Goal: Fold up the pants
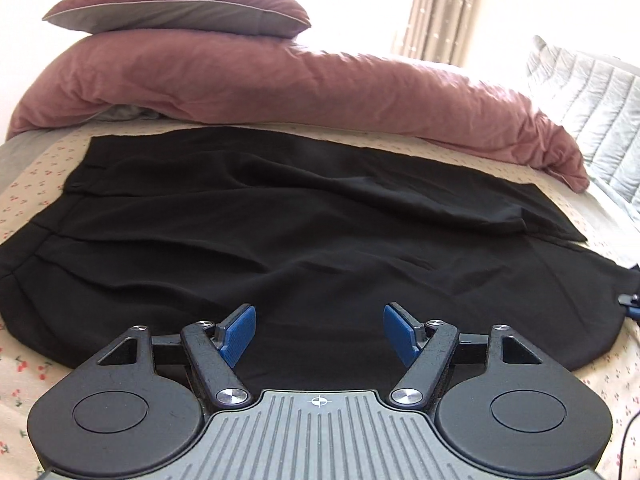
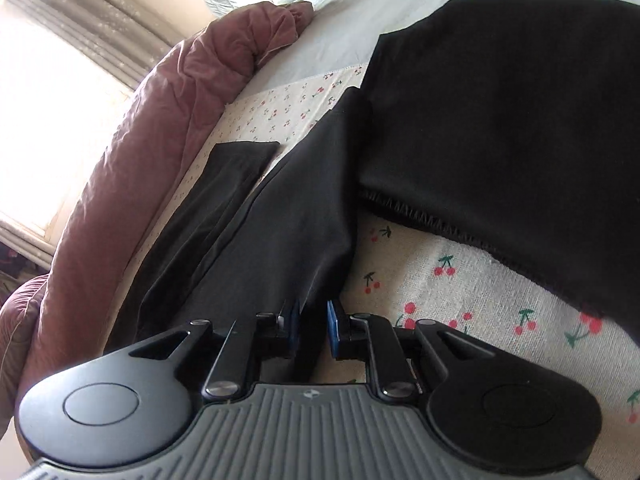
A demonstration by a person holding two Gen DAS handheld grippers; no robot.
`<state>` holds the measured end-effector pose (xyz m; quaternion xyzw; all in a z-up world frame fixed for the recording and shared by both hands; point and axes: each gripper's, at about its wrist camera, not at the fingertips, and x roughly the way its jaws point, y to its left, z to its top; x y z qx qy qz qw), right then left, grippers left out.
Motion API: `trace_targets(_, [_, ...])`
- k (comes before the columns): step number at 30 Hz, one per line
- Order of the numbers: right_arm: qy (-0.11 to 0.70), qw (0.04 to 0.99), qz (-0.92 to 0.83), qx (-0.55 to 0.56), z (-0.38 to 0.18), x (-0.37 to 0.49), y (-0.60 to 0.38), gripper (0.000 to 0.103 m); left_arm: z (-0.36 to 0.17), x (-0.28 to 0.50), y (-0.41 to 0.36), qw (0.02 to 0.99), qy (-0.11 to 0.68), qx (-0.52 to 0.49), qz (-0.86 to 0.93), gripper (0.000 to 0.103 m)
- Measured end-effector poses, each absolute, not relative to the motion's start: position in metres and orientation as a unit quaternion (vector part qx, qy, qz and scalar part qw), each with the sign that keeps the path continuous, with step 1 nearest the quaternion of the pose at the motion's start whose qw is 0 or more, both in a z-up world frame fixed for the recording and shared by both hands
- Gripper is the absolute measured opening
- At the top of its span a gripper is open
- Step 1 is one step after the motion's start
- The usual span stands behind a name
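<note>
Black pants (image 1: 280,232) on cherry-print sheet (image 2: 460,280), unlabelled

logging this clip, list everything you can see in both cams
pants: one, black, spread flat on the sheet; one leg end pinched in the right gripper
sheet: one, cream with red cherries, under the pants
duvet: one, dusty pink, bunched along the far side of the bed
pillow: one, pink with grey underside, on top of the duvet
quilt: one, pale grey, far right end of the bed
curtain: grey, by the bright window
left gripper: black with blue pads, open, above the near edge of the pants
right gripper: black with blue pads, shut on pants fabric
</note>
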<state>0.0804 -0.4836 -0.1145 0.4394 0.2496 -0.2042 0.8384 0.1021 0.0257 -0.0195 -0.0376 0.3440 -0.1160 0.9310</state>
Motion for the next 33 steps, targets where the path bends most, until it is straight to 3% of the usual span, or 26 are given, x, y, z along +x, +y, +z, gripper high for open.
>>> trace_targets(2, [0.253,0.862,-0.187,0.398,-0.104,0.091,-0.475,0.01,-0.024,0.099,0.013,0.927,0.351,-0.027,-0.129,0.072])
trace_targets(5, [0.248,0.886,-0.179,0.349,-0.093,0.107,-0.463,0.023,-0.027,0.1,0.005,0.924,0.359,-0.02,-0.13,0.072])
trace_targets(10, [0.24,0.917,-0.162,0.274,-0.079,0.133,-0.447,0.027,-0.027,0.109,0.006,0.924,0.36,-0.035,-0.127,0.072])
trace_targets(14, [0.221,0.94,-0.146,0.213,-0.082,0.163,-0.433,0.04,-0.034,0.115,0.003,0.919,0.373,-0.03,-0.121,0.072])
trace_targets(18, [0.26,0.946,-0.089,0.174,-0.089,0.182,-0.424,0.048,-0.037,0.117,0.007,0.916,0.381,-0.041,-0.12,0.072])
trace_targets(20, [0.222,0.948,-0.088,0.208,-0.074,0.166,-0.429,0.049,-0.036,0.117,0.01,0.918,0.378,-0.042,-0.116,0.072])
trace_targets(21, [0.165,0.947,-0.082,0.263,-0.064,0.145,-0.441,0.05,-0.036,0.116,0.01,0.918,0.377,-0.041,-0.115,0.072])
trace_targets(23, [0.113,0.934,-0.071,0.333,-0.055,0.121,-0.46,0.063,-0.035,0.115,0.011,0.918,0.376,-0.04,-0.119,0.072])
trace_targets(27, [0.216,0.897,-0.16,0.351,-0.072,0.087,-0.482,0.06,-0.033,0.112,0.006,0.917,0.374,-0.032,-0.136,0.072])
trace_targets(29, [0.254,0.875,-0.196,0.363,-0.09,0.072,-0.493,0.043,-0.033,0.11,0.003,0.917,0.373,-0.024,-0.14,0.072])
trace_targets(32, [0.238,0.844,-0.207,0.434,-0.106,0.058,-0.517,0.024,-0.035,0.109,0.0,0.915,0.376,-0.022,-0.144,0.072])
trace_targets(33, [0.234,0.84,-0.204,0.445,-0.109,0.058,-0.519,0.024,-0.035,0.109,-0.001,0.915,0.377,-0.021,-0.144,0.072])
